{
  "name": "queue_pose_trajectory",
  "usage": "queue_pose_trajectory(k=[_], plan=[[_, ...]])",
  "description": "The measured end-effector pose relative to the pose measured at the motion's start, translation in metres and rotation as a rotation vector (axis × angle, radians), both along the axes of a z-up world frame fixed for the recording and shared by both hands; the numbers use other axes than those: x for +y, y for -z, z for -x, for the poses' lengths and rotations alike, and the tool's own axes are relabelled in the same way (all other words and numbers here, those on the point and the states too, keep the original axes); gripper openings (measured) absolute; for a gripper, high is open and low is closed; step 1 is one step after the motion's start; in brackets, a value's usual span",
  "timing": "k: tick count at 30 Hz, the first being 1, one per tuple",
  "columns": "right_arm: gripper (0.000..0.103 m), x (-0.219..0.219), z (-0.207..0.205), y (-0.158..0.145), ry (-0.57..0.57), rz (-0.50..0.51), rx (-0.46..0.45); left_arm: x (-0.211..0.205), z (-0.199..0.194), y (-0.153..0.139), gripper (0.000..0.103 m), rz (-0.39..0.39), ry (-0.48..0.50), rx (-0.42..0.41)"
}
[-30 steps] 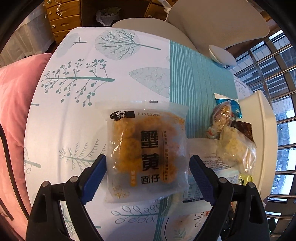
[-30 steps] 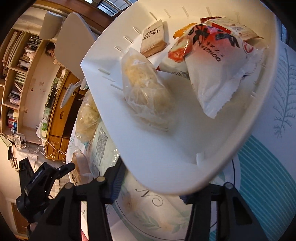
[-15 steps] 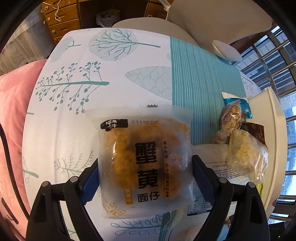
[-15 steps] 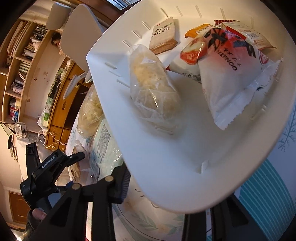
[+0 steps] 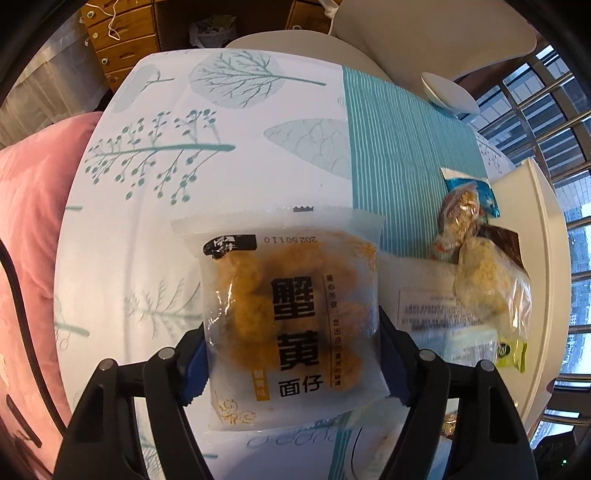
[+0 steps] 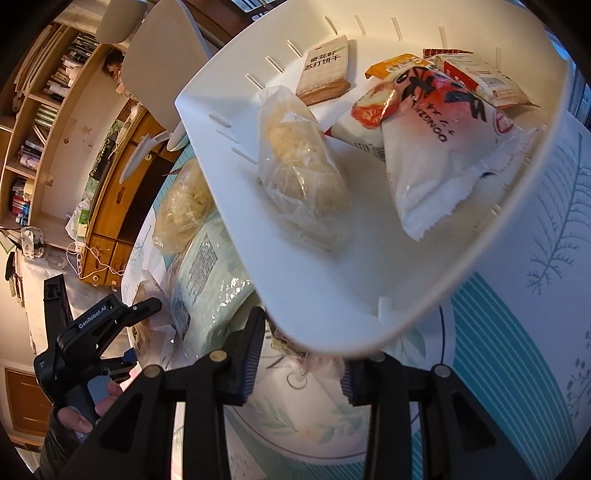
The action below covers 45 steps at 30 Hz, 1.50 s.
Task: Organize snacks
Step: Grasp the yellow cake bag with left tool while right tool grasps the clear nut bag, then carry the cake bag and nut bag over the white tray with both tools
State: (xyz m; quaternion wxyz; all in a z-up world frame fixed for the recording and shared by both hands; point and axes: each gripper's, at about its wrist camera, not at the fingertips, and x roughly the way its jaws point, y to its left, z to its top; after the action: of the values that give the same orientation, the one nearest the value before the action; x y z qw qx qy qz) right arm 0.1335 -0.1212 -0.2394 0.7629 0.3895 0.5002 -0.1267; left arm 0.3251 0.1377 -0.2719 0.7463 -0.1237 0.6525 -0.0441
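Left wrist view
- Left tongs (image 5: 291, 363): jaws had just been closing; the blue pads now pressed both side edges of the noodle snack packet (image 5: 291, 317), which sat between them.
- Noodle snack packet: frosted wrapper, orange-brown lumps inside, large black characters on its face; upper half stood out past the pads, over the worktop (image 5: 229, 110).
- Worktop: round, covered by a white cloth printed with teal trees and a teal striped band.
- Loose snacks: a clear bag of pale crumbly snack (image 5: 487, 288) lay at the right, with a small blue-edged packet (image 5: 469, 195) beyond it and a green-yellow packet (image 5: 511, 352) nearer, all close to the white tray (image 5: 546, 258).
- Surroundings: pink cushion (image 5: 33, 229) at the left edge; white chair (image 5: 424, 33) behind the worktop.

Right wrist view
- Right tongs (image 6: 299, 363): jaws partly closed around the near rim of the white tray (image 6: 332, 295); pads sat close on either side, but the rim hid the contact, so I could not tell whether they gripped it.
- Tray contents: clear bag of pale snack (image 6: 299, 162), biscuit pack (image 6: 325, 70), large white-and-red bag (image 6: 439, 144), orange packet (image 6: 395, 66) and a red-and-white packet (image 6: 480, 81) behind.
- Beside tray: another clear bag (image 6: 184, 206) and a pale green pack (image 6: 210, 273) on the cloth.
- Left tongs (image 6: 92, 325): seen at lower left, held by a hand (image 6: 85, 413).
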Motion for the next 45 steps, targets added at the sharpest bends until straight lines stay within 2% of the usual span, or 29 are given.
queue_pose_trajectory(k=[13, 25, 35, 45], plan=[[0.036, 0.033, 0.027, -0.029, -0.057, 0.027, -0.019, 0.032, 0.060, -0.044, 0.073, 0.054, 0.041, -0.016], [0.036, 0.061, 0.052, -0.082, -0.131, 0.120, -0.092, 0.042, 0.123, -0.106, 0.073, 0.156, 0.125, -0.070], [0.036, 0.054, 0.073, -0.114, -0.180, 0.160, -0.160, 0.024, 0.159, -0.139, 0.073, 0.162, 0.144, -0.110], [0.036, -0.006, 0.070, -0.132, -0.231, 0.164, -0.171, -0.041, 0.181, -0.167, 0.074, 0.117, 0.168, -0.126]])
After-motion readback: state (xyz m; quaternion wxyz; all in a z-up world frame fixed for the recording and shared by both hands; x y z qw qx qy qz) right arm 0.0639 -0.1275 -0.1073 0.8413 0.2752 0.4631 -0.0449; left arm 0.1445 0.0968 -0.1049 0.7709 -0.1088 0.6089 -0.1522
